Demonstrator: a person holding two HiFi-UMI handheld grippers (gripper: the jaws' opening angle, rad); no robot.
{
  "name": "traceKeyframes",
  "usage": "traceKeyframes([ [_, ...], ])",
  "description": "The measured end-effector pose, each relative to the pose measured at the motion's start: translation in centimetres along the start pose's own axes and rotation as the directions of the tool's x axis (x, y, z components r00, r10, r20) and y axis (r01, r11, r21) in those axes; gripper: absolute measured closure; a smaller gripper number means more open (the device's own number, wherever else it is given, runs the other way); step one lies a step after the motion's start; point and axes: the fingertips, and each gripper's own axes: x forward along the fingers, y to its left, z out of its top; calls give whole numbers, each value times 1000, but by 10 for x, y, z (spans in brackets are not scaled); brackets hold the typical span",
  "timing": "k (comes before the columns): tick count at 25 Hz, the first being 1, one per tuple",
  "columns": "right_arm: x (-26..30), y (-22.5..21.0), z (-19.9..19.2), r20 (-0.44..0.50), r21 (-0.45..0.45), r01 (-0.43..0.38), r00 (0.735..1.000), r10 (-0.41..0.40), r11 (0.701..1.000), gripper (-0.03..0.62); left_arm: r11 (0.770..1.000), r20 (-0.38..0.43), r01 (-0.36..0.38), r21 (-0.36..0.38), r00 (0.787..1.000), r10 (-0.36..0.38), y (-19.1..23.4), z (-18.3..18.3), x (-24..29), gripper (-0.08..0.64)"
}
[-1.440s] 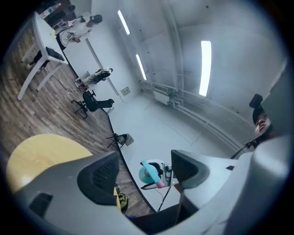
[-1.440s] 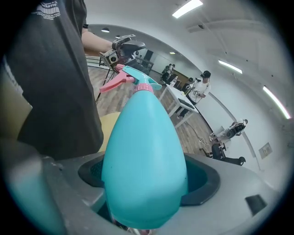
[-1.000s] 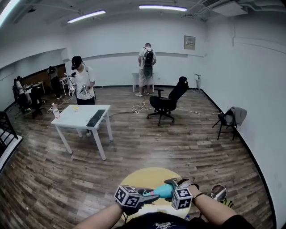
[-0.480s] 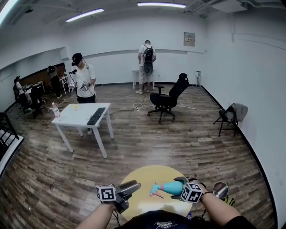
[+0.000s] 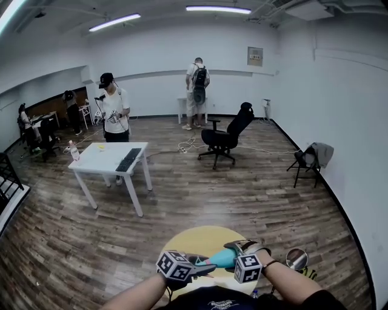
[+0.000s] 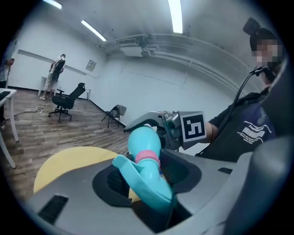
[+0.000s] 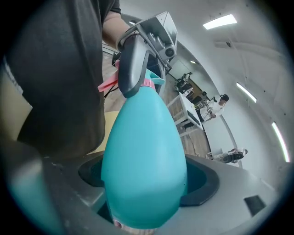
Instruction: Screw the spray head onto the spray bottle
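Bright ceiling tubes point(image 5: 218, 9), soft shadows, fisheye warp, dark corners.

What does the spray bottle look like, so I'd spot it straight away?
Find the round yellow table low in the head view. Just over it is the spray bottle: a teal egg shape, the only thing here with a pink ring round its neck.
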Motion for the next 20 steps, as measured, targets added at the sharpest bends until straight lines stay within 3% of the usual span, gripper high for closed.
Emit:
traceKeyframes([
  [4, 2, -5, 0, 3, 4, 15, 1000, -15, 1000, 144, 1000, 22, -18, -25, 1000, 18, 3, 2, -1, 345],
  [6, 1, -6, 3, 32, 36, 9, 999, -11, 999, 143, 994, 113, 3, -110, 994, 10, 7, 8, -5, 336],
  [7, -1, -5, 5, 58, 78, 0, 998, -5, 997, 143, 984, 200, 34, -177, 980, 2, 10, 16, -12, 334],
  [8, -3, -5, 4, 89, 141, -11, 996, -2, 990, 143, 963, 307, 83, -255, 952, 0, 14, 25, -24, 318],
  [10, -4, -2, -7, 138, 283, -27, 990, -13, 959, 143, 901, 501, 195, -389, 865, 29, 29, 40, -56, 246],
  [11, -4, 0, -15, 143, 330, -29, 990, -20, 943, 143, 874, 554, 228, -428, 831, 54, 39, 42, -72, 223],
  [12, -3, 3, -23, 132, 350, -23, 991, -25, 937, 143, 860, 574, 239, -451, 815, 74, 47, 40, -84, 203],
  [13, -2, 5, -27, 110, 343, -12, 993, -28, 939, 143, 854, 570, 236, -463, 818, 84, 52, 36, -92, 201],
  [14, -1, 6, -29, 88, 321, 2, 996, -32, 947, 143, 856, 546, 223, -467, 834, 81, 54, 31, -93, 198],
  [16, -3, 3, -20, 66, 257, 29, 997, -48, 966, 143, 876, 450, 184, -446, 892, 42, 46, 22, -78, 186],
  [18, -5, -5, -1, 61, 173, 55, 996, -67, 983, 143, 925, 296, 119, -360, 955, -7, 27, 14, -45, 186],
  [19, -4, -9, 5, 48, 123, 65, 996, -71, 990, 143, 960, 212, 64, -274, 977, -4, 18, 12, -28, 187],
  [20, -1, -11, 7, 25, 75, 70, 997, -72, 995, 143, 986, 139, 1, -164, 990, 22, 11, 12, -15, 299],
])
